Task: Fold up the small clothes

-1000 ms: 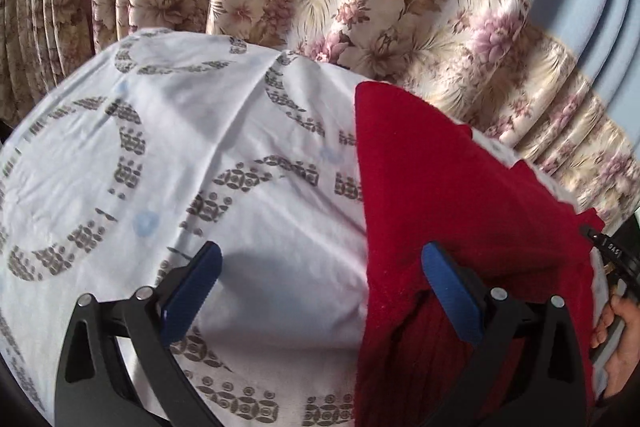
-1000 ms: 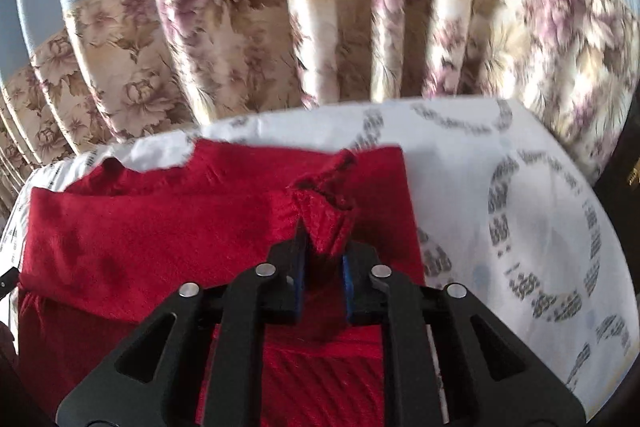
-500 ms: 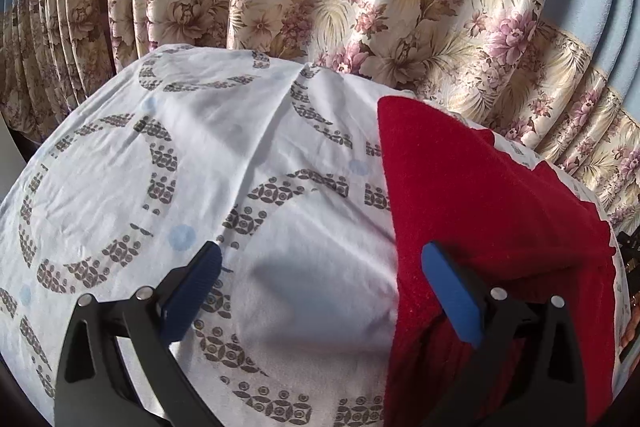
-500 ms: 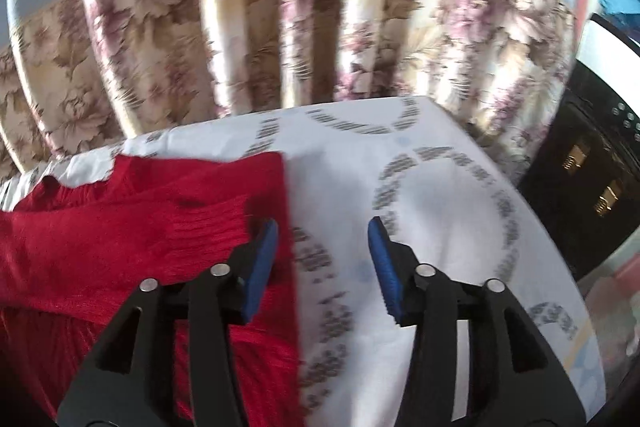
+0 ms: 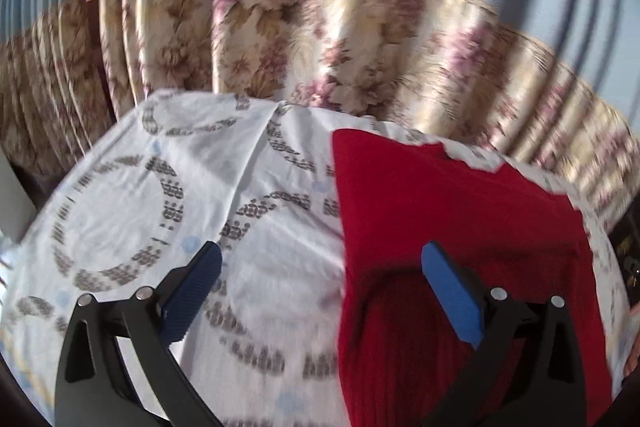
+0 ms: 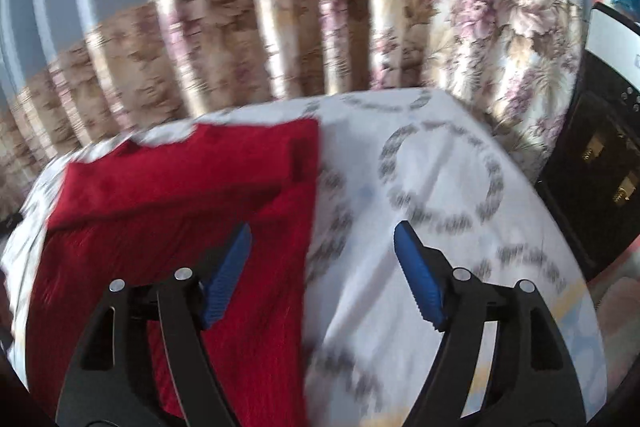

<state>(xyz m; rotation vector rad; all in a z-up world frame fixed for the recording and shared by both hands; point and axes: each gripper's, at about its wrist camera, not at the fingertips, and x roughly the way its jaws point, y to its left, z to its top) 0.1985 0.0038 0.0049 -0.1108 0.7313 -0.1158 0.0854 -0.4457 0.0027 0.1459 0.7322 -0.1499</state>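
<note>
A red knit sweater [image 5: 452, 227] lies flat on a white patterned cloth [image 5: 160, 187], its sleeves folded across the body. In the right wrist view the sweater [image 6: 180, 211] fills the left half. My left gripper [image 5: 320, 259] is open and empty, raised above the sweater's left edge. My right gripper [image 6: 322, 239] is open and empty, raised above the sweater's right edge.
A floral curtain [image 5: 320, 39] hangs just behind the table. A black cabinet [image 6: 600, 167] with a white top stands at the right of the table. The patterned cloth [image 6: 460, 187] extends to the right of the sweater.
My right gripper let go of the sleeve cuff, opened wide and lifted back. Both grippers have pulled up and away from the sweater.
</note>
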